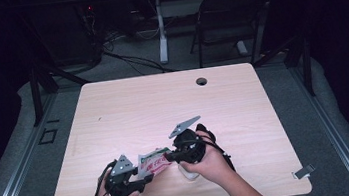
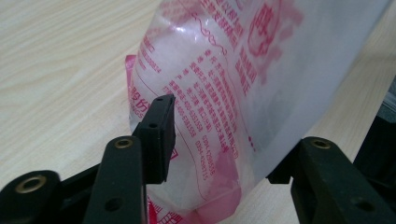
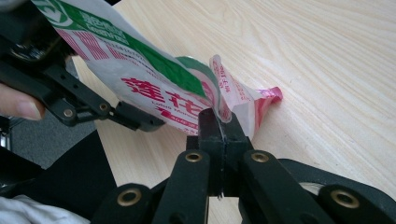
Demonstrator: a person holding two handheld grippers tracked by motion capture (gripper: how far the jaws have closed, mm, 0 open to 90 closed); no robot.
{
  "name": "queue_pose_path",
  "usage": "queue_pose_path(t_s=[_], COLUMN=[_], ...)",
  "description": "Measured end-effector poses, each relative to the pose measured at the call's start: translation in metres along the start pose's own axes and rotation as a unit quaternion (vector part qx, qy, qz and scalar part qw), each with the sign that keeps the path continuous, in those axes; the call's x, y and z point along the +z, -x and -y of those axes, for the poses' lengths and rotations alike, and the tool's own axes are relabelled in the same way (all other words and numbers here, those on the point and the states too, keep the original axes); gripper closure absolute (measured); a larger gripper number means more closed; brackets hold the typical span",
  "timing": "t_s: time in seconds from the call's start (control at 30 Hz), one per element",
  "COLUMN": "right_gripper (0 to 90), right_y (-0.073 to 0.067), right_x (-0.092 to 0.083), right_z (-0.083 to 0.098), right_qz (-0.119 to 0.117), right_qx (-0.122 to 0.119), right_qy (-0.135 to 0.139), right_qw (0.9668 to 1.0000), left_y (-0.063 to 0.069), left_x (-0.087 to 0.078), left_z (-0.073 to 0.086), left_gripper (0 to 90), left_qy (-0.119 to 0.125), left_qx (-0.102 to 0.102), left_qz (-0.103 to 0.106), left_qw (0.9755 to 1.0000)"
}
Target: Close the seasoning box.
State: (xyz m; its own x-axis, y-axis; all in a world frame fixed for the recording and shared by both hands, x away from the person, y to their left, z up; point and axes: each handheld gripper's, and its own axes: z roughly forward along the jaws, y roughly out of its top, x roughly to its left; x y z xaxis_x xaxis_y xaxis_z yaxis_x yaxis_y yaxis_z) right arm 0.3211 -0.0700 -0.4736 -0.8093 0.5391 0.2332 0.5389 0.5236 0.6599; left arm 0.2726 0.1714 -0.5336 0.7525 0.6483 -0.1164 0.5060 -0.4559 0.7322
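Right gripper [image 3: 223,123] fingers clamp the plastic bag [image 3: 154,79] edge; left gripper [image 2: 229,154] fingers stand open, bag between them

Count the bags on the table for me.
1. The bag sits near the front edge, its corner pinched by the right gripper, its other end between the left gripper's open jaws.

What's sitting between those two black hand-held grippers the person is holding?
A plastic packet printed in red and green spans the gap, as the high view shows. The right hand-held gripper pinches its edge; the left hand-held gripper has it between open jaws.
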Motion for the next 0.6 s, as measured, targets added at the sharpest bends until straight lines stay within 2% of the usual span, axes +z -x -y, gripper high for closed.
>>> queue_pose_path(t_s=[0.03, 0.1, 0.13, 0.43, 0.6], right_gripper=[90.0, 90.0, 90.0, 90.0, 90.0], right_y=[0.0, 0.0, 0.0, 0.0, 0.0], right_x=[0.0, 0.0, 0.0, 0.0, 0.0], right_z=[0.0, 0.0, 0.0, 0.0, 0.0], right_qz=[-0.001, -0.001, 0.0, -0.001, -0.002], right_qx=[0.002, 0.001, -0.001, -0.001, -0.002], right_qy=[0.002, 0.003, 0.0, 0.001, 0.001], right_qw=[1.0, 1.0, 1.0, 1.0, 1.0], left_y=[-0.001, -0.002, -0.003, -0.007, -0.006], left_x=[0.003, 0.006, 0.008, 0.012, 0.015], left_z=[0.002, 0.005, 0.007, 0.012, 0.015], left_gripper=[48.8, 48.2, 45.0, 42.6, 35.6], left_qy=[-0.003, -0.006, -0.009, -0.008, -0.012], left_qx=[-0.002, 0.0, 0.004, -0.01, -0.01], left_qz=[-0.002, -0.01, -0.022, -0.019, -0.025], left_qw=[1.0, 0.9999, 0.9997, 0.9997, 0.9996])
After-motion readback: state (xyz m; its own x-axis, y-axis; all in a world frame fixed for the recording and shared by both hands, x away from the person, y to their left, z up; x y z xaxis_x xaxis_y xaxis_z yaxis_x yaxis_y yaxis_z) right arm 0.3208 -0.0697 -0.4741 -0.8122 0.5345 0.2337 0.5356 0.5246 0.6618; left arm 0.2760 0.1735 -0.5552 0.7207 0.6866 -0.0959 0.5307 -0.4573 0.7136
